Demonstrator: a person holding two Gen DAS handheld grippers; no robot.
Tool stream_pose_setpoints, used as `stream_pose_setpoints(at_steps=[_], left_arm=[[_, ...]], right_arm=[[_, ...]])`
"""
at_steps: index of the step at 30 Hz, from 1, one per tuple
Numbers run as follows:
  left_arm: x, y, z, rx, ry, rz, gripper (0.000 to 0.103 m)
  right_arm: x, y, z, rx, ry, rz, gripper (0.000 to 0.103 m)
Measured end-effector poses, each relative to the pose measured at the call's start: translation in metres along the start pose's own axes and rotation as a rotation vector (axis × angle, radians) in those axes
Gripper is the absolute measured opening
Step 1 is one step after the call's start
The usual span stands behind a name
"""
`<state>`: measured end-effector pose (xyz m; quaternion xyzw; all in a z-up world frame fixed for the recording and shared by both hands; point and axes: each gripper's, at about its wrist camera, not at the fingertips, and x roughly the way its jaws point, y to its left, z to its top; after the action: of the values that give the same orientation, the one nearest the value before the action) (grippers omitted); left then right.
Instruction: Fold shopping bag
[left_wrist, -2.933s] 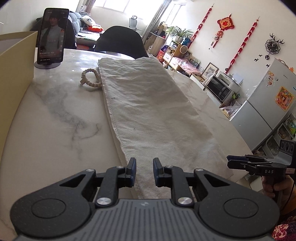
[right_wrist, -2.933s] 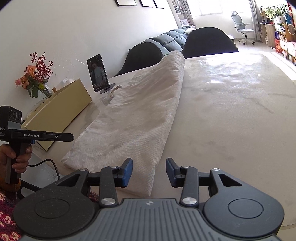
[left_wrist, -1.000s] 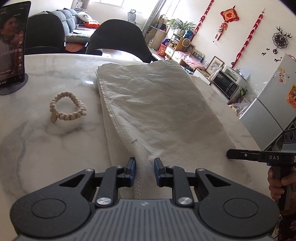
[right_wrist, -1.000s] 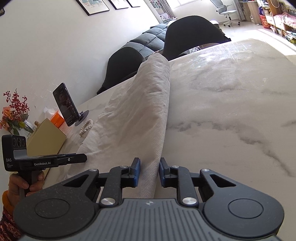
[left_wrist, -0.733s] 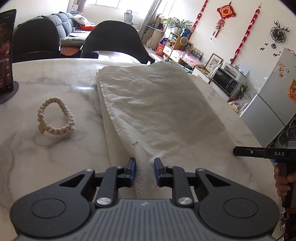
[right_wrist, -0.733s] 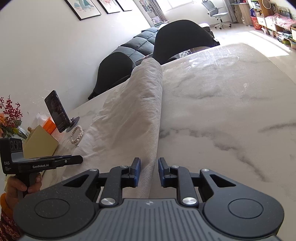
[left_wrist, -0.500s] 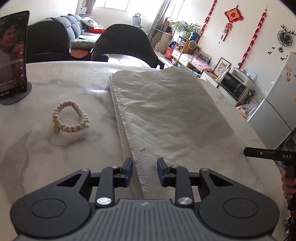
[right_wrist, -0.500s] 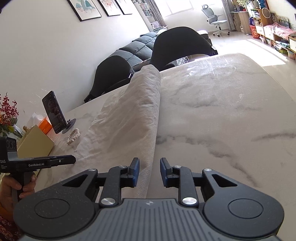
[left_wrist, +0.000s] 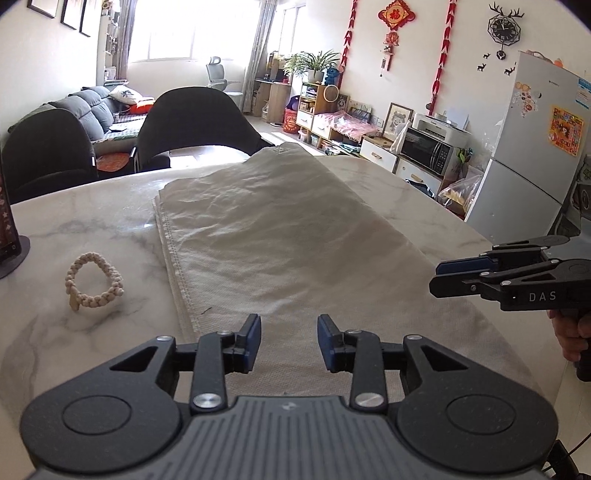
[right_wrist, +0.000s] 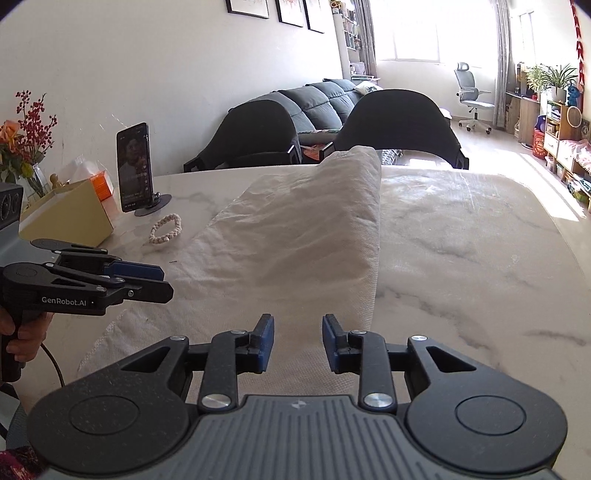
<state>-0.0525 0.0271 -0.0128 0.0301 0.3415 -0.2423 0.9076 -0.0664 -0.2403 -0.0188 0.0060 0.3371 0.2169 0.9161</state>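
Jaws parted, both grippers; shopping bag (left_wrist: 280, 243) flat on table (right_wrist: 480, 258).

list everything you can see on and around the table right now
shopping bag: 1, off-white, lying folded lengthwise down the middle of the table
table: 1, white marble with grey veins, under everything
braided loop: 1, cream, on the table beside the bag
phone on stand: 1, black, upright, screen lit, beyond the loop
cardboard box: 1, tan, far edge near the phone
orange pack: 1, behind the box
flowers: 1 bunch, red and orange, by the wall
chairs: 2, black, at the far side
fridge: 1, white, by the wall
left tongs: open, over the bag's near end
right tongs: open, at the bag's folded edge
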Motion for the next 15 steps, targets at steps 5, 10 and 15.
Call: stream_pose_setpoints(at_steps=[5, 10, 15], left_arm=[[0.014, -0.012, -0.012, 0.065, 0.037, -0.006, 0.034], [0.019, -0.016, -0.022, 0.122, 0.027, 0.010, 0.037], [0.018, -0.015, -0.030, 0.146, 0.010, 0.020, 0.039]], right_arm=[[0.009, 0.007, -0.008, -0.032, 0.026, -0.022, 0.038], [0.011, 0.003, -0.015, -0.031, 0.036, -0.029, 0.040], [0.008, 0.000, -0.022, -0.031, 0.014, -0.024, 0.040]])
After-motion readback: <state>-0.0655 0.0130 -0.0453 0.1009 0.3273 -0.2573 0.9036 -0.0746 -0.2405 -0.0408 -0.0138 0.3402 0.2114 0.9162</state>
